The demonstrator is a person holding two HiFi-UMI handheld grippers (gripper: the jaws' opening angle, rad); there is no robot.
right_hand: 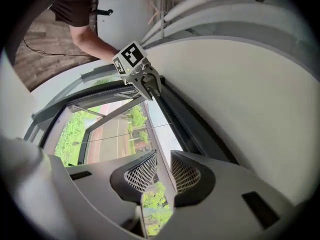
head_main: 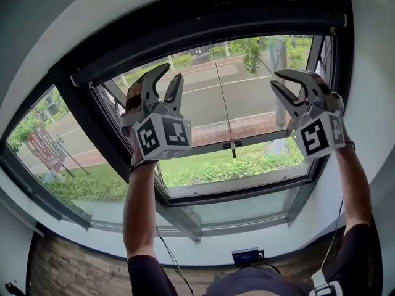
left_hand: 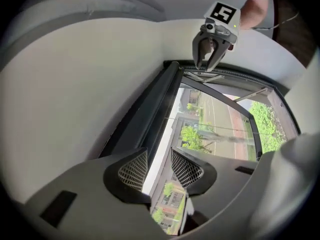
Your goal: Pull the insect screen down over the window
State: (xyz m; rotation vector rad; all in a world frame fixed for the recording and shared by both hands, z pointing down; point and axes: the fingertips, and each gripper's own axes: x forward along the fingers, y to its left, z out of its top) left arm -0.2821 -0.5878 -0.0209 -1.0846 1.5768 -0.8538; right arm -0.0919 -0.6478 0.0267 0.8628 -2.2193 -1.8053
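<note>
A marker cube (head_main: 162,137) with black-and-white squares is carried on each gripper; no lettering is seen on either. The left gripper (head_main: 171,73) is held up at arm's length with its jaws spread wide. Only daylight and distant buildings are seen between its meshed pads (left_hand: 134,170). The right gripper (head_main: 275,79) is raised level with it, its jaws also parted and nothing caught between them.

Low on the wall under the window a small blue-faced box (head_main: 245,256) is seen, its print too small to be read.

The insect screen (head_main: 210,29) is rolled up in a dark bar along the top edge of the window frame (head_main: 86,128), so the glass is left uncovered. Both sets of fingertips are placed just under that bar. Contact cannot be judged from the head view. In the right gripper view the left gripper's tips are shown right at the bar's underside, and in the left gripper view the right gripper is shown at the bar's far end.

Between the two grippers the middle pane stands free, crossed only by a thin cord (head_main: 222,91) that hangs to a small dark toggle. This cord is seen as no more than a faint line in the gripper views.

Outside, a red sign (head_main: 37,143) is seen at the left of the head view, its characters too small to be read. Beyond it lie a road (head_main: 241,97) and green hedges.
</note>
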